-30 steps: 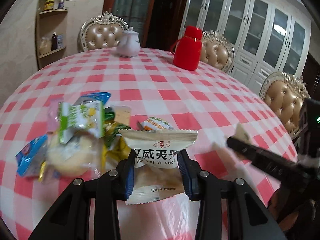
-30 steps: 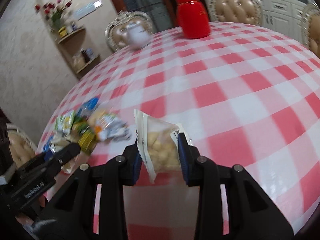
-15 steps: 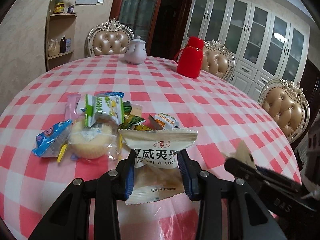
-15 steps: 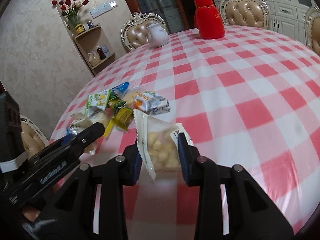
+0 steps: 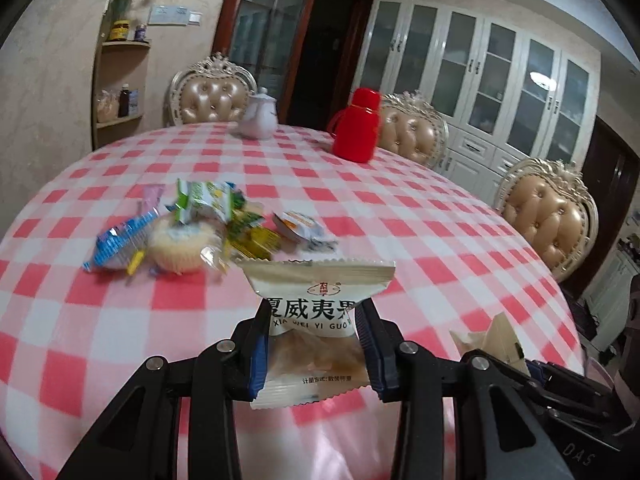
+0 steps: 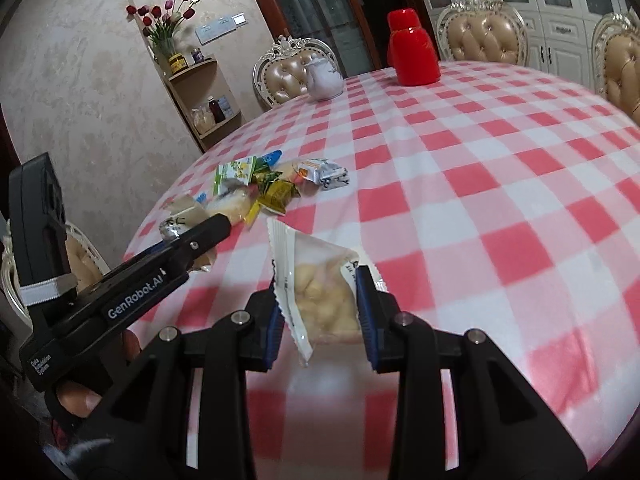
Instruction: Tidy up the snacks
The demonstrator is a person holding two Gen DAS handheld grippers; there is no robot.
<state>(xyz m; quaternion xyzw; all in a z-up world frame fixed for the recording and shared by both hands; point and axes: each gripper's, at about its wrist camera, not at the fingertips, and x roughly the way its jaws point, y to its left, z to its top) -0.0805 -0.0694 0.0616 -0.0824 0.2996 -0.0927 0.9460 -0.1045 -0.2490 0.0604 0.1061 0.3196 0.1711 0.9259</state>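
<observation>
Left wrist view: I have drawn both grippers back from the snack pile (image 5: 200,228), left fingers (image 5: 256,354) clamping the macadamia packet (image 5: 316,308), right fingers (image 6: 366,316) pinching a clear pouch (image 6: 320,288), both ready for sorting.

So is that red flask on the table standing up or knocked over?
Upright: the red flask stands on its base on the checked tablecloth, cap on top.

The left tongs (image 5: 312,348) are matte black plastic, each finger a forked, angular arm with a round silver screw head at its joints. Blue pads (image 5: 256,364) line the inner faces. The right tongs (image 6: 318,312) match: black fingers, silver screws, blue pads. In the right wrist view, the left tool's side bears white "GenRobot.AI" lettering, smaller white print below, and a white band around a black block.
</observation>
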